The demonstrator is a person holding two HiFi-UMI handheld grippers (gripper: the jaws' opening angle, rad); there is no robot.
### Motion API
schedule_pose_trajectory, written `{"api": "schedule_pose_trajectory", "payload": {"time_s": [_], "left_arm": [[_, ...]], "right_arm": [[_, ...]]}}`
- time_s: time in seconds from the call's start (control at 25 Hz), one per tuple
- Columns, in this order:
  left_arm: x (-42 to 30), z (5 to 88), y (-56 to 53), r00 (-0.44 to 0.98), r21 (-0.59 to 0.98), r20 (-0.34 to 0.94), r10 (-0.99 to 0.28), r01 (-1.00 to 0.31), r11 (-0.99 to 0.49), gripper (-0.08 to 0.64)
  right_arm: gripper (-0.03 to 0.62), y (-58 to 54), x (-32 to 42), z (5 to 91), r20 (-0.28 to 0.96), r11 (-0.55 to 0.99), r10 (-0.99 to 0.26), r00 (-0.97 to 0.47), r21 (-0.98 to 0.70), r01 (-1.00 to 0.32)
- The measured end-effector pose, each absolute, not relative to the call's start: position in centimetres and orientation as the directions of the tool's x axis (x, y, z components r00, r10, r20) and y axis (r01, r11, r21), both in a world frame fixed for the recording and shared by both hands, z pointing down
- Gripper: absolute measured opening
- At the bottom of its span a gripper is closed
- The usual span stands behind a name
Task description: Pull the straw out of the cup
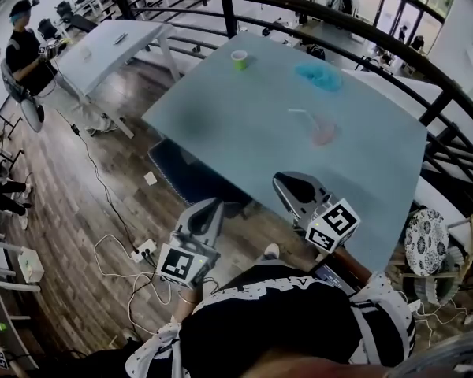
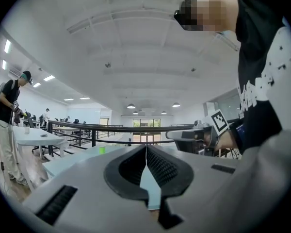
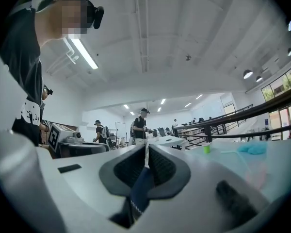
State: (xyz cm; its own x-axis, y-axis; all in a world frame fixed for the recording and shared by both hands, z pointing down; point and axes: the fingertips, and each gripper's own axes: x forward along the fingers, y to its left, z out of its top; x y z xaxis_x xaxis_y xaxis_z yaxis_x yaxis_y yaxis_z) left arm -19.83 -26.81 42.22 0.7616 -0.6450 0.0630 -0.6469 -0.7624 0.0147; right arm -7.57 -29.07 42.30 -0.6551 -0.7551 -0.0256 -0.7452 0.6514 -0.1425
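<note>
**A:** Two sets of jaws, and both are pressed together on nothing. The left gripper (image 2: pixel 146 147) and the right gripper (image 3: pixel 146 147) each show only a thin seam between the pads.

**B:** Where are they held?

**A:** Low, close to the person's body at the near edge of the table (image 1: pixel 221 144).

**B:** And the straw?

**A:** The straw (image 1: pixel 303 117) leans in the pale pink cup (image 1: pixel 325 135), further in on the right side, well apart from both grippers.

**B:** So nothing has started?

**A:** I'd judge not. Next, the right jaws need to part, reach forward and close on the straw, while the left perhaps steadies the cup.
</note>
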Motion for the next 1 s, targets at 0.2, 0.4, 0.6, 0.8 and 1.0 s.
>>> {"api": "schedule_pose_trajectory", "payload": {"time_s": [0.2,0.4,0.6,0.8,1.0], "left_arm": [[-17.9,41.8,-27.9,0.782,-0.006,0.081,-0.619,-0.62,-0.784,0.014],[-15.9,41.7,-28.4,0.799,-0.015,0.094,-0.594,-0.596,-0.803,0.014],[-14.8,41.6,-28.9,0.808,-0.025,0.082,-0.584,-0.584,-0.811,0.014],[-15.0,42.0,-28.8,0.8,-0.029,0.066,-0.597,-0.597,-0.802,0.014],[-15.2,42.6,-29.5,0.805,-0.016,0.088,-0.587,-0.588,-0.809,0.014]], "right_arm": [[0.034,-29.9,-6.1,41.6,-0.06,0.639,-0.767,-0.639,-0.164,-0.751],[0.034,-30.2,-4.1,41.1,-0.061,0.616,-0.785,-0.617,-0.178,-0.767],[0.034,-30.5,-3.0,41.5,-0.063,0.606,-0.793,-0.606,-0.178,-0.775],[0.034,-30.5,-2.7,42.9,-0.038,0.604,-0.794,-0.606,-0.164,-0.78],[0.034,-31.2,-2.4,43.3,-0.013,0.585,-0.807,-0.59,-0.157,-0.796]]}}
